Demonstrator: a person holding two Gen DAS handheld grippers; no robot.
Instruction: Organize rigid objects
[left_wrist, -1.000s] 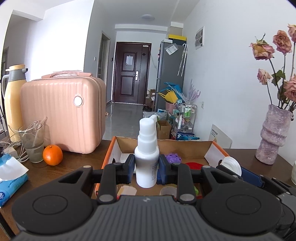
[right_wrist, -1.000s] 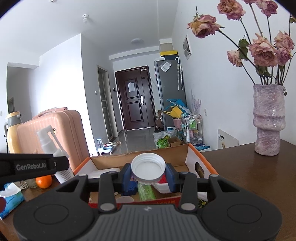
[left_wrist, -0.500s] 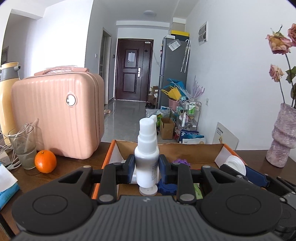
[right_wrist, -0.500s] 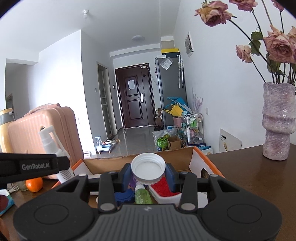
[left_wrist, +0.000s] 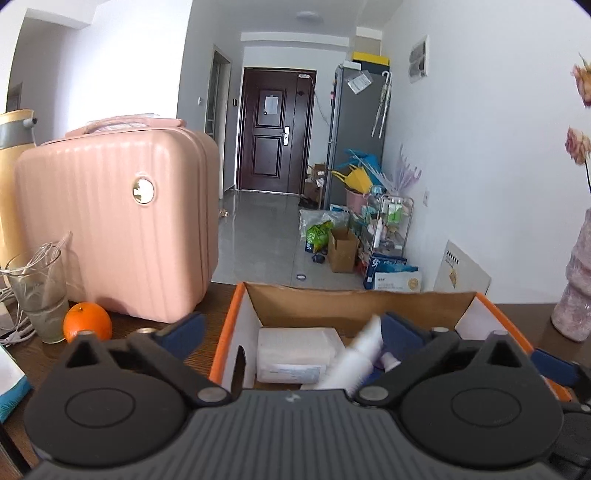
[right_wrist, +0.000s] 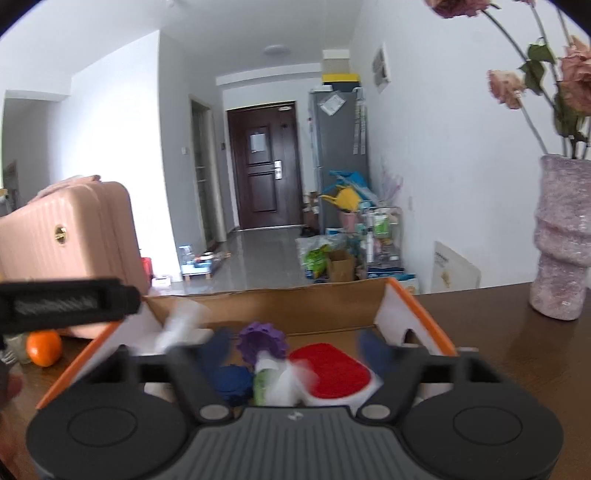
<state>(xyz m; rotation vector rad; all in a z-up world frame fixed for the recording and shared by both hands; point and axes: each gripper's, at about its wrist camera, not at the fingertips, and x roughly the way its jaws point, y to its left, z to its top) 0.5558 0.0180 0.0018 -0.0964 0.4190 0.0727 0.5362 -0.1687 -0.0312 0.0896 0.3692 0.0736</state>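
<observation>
Left wrist view — left gripper (left_wrist: 291, 330) now spread, spray bottle (left_wrist: 356, 360) released, tilted inside cardboard box (left_wrist: 229, 325) | right gripper (right_wrist: 293, 345) also spread, white lid dropped — blurred inside box | judgement: both items deposited, next pickup due

Pink suitcase (left_wrist: 118, 221) at left; orange (left_wrist: 87, 326) and glass (left_wrist: 38, 291) lower left; vase (right_wrist: 561, 236) at right.

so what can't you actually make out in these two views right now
- White spray bottle, left wrist view: lower end hidden behind the left gripper body.
- Right wrist view: motion blur smears the right gripper and the items in the cardboard box.
- Vase, left wrist view: cut off by the frame edge.
</observation>
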